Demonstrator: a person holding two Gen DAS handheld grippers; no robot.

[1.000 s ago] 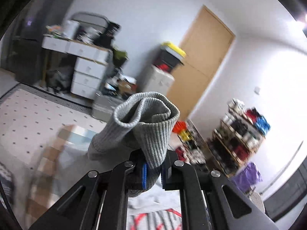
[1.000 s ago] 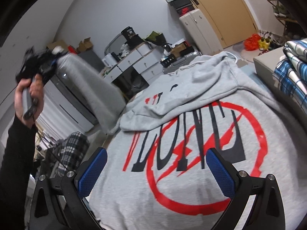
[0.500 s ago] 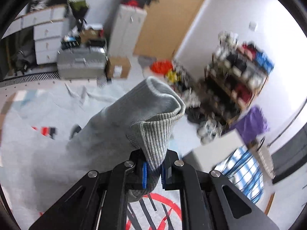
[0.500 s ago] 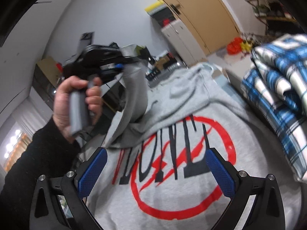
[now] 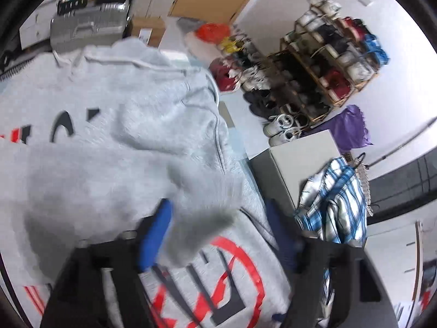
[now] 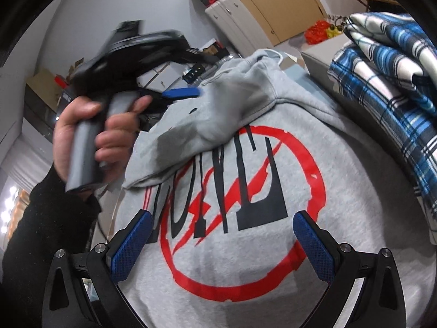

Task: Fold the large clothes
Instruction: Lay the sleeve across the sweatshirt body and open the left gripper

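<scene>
A grey hoodie (image 6: 314, 164) with a red ring and black letters lies flat, print up. Its left sleeve (image 6: 218, 114) is folded across the chest. In the left wrist view my left gripper (image 5: 218, 232) is opening its jaws. The blurred ribbed cuff (image 5: 207, 213) lies loose between them, and the pads do not press on it. A hand (image 6: 82, 136) in a black sleeve holds that gripper (image 6: 180, 93) over the sleeve. My right gripper (image 6: 218, 240) is open above the print, with nothing between its fingers.
Folded blue plaid clothes (image 6: 387, 82) are stacked on a grey box (image 5: 295, 164) right of the hoodie. A shoe rack (image 5: 327, 63), a purple bag (image 5: 349, 128), a tan door (image 6: 273, 2) and a silver case (image 5: 90, 24) stand beyond.
My left gripper brought the cuff down over the hoodie's chest, then spread its jaws and let go. The sleeve now lies across the print. The right gripper shifted slightly.
</scene>
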